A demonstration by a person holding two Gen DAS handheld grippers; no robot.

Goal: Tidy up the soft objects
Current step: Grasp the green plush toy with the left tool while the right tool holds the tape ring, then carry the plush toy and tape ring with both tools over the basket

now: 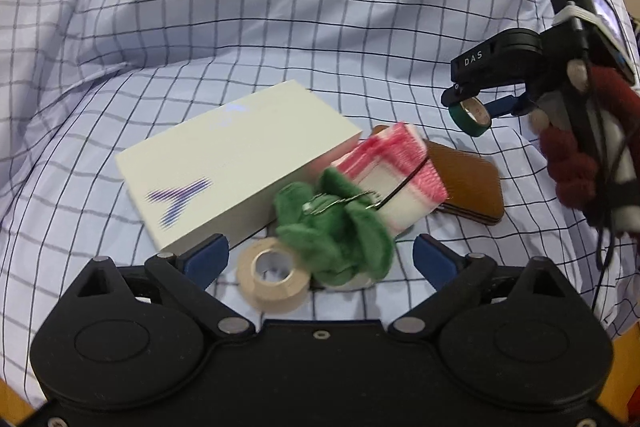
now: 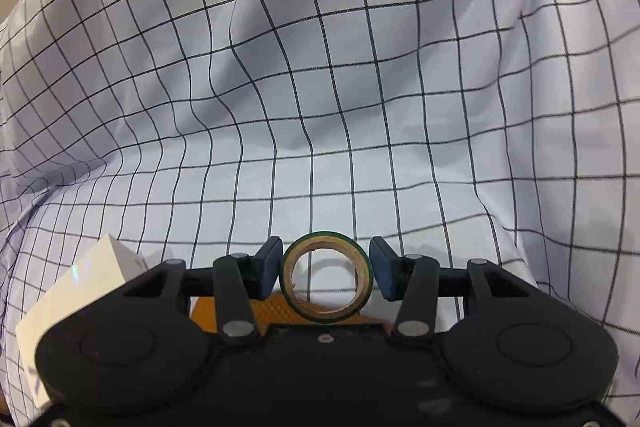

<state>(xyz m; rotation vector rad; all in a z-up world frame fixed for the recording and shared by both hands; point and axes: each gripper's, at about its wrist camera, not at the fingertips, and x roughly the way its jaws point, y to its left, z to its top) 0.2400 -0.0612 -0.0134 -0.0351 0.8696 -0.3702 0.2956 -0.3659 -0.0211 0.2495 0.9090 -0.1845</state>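
Near the middle of the checked sheet (image 1: pixel 280 39) lies a small heap: a white box (image 1: pixel 236 163), a red-and-white folded cloth (image 1: pixel 394 171) banded with a dark loop, a brown wallet (image 1: pixel 468 183) under the cloth's far side, a green plush toy (image 1: pixel 340 231) and a beige tape roll (image 1: pixel 272 275). The left tongs (image 1: pixel 320 259) stand open, blue pads spread wide, and the plush toy sits directly ahead between them, with the beige roll just beside it toward the left pad. The toy looks bunched, with no clear long axis, and it is blurred, so its exact shape is hard to read. A thin wire or chain crosses its top toward the cloth; what it is fastened to I cannot tell.

The right tongs (image 2: pixel 324 277) carry a green tape roll (image 2: pixel 326 277) above the sheet, toward its right side, with the roll's hole facing the camera. The left pad touches the roll; a sliver of gap shows at the right pad, so the grip looks light.

My judgement is that the left hand is far nearer the soft things, and closing on the plush toy without catching the beige roll is what matters. Whatever the sheet covers is hidden, as is most of the wallet.
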